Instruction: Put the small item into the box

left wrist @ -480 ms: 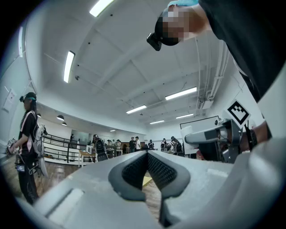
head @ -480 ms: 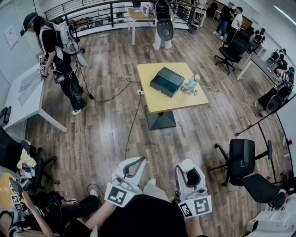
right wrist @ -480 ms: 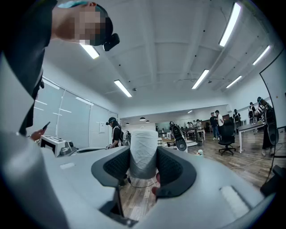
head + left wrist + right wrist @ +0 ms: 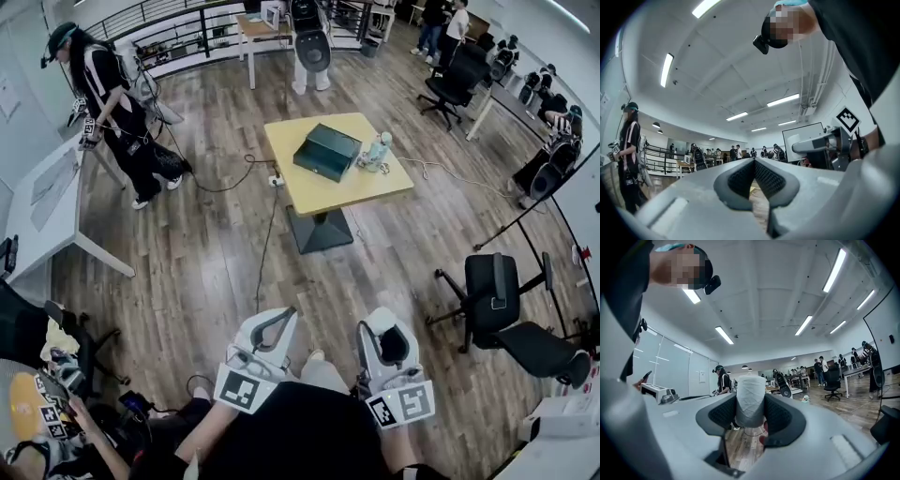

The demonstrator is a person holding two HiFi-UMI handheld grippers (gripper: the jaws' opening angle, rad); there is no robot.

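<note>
Close to my body, my right gripper (image 4: pixel 750 408) holds the small white roll (image 4: pixel 750 387); its jaws stand wide and press on both sides of it. My left gripper (image 4: pixel 753 163) beside it is closed and empty. Well apart from them, the dark green box (image 4: pixel 326 151) lies on the yellow table (image 4: pixel 361 192).

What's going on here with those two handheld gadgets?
A person stands well back from the yellow table, with tongs in each hand. The right tongs grip a small white roll. The left tongs are closed and empty. The dark green box sits on that table, so the roll is not yet in it.
</note>
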